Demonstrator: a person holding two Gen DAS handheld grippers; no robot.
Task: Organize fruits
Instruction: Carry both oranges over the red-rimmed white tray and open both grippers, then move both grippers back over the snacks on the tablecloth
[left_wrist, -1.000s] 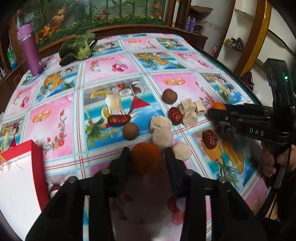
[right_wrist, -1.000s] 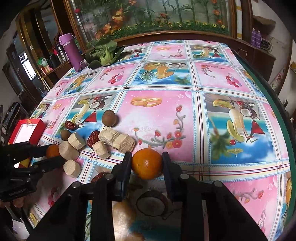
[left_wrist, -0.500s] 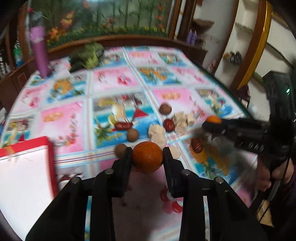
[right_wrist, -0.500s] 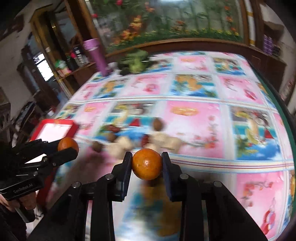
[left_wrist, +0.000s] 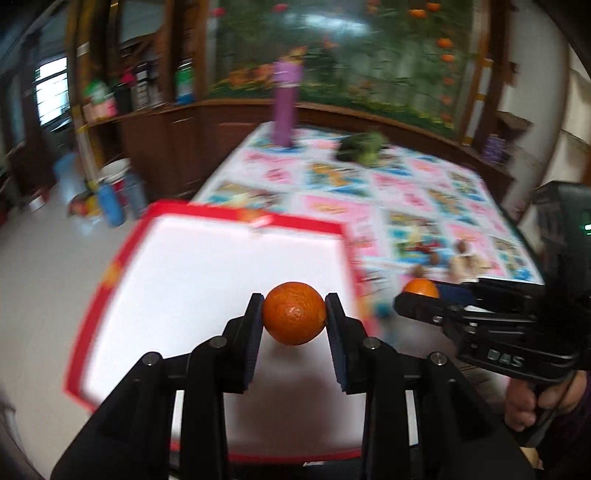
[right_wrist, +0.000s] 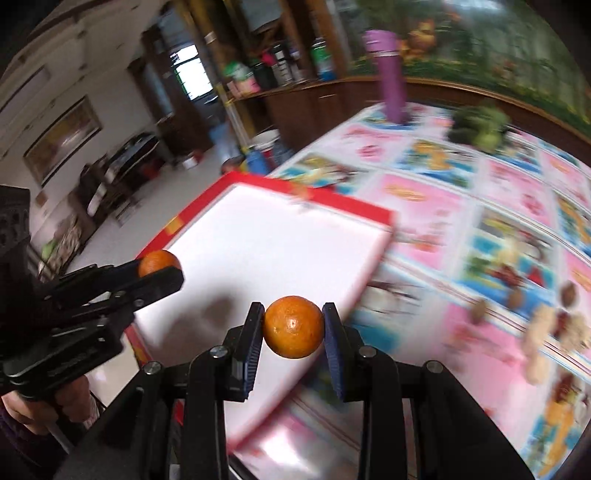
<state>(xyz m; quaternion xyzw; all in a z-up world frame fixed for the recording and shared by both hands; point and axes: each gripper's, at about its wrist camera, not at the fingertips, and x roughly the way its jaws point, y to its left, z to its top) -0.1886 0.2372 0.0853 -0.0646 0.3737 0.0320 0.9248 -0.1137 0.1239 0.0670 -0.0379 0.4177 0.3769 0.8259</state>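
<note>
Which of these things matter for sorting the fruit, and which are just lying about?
Part of the job:
- orange in the left gripper
- orange in the right gripper
- red-rimmed white box
- small fruits on the cloth

Just lying about:
- purple bottle
- green vegetable
- bottles on the shelf

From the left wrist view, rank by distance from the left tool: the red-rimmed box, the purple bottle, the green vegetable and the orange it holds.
1. The orange, clamped between the left tool fingers.
2. The red-rimmed box, directly below and ahead.
3. The green vegetable, far, right of centre on the table.
4. The purple bottle, at the far table edge. It looks slightly farther than the vegetable, though blur makes that close.
</note>
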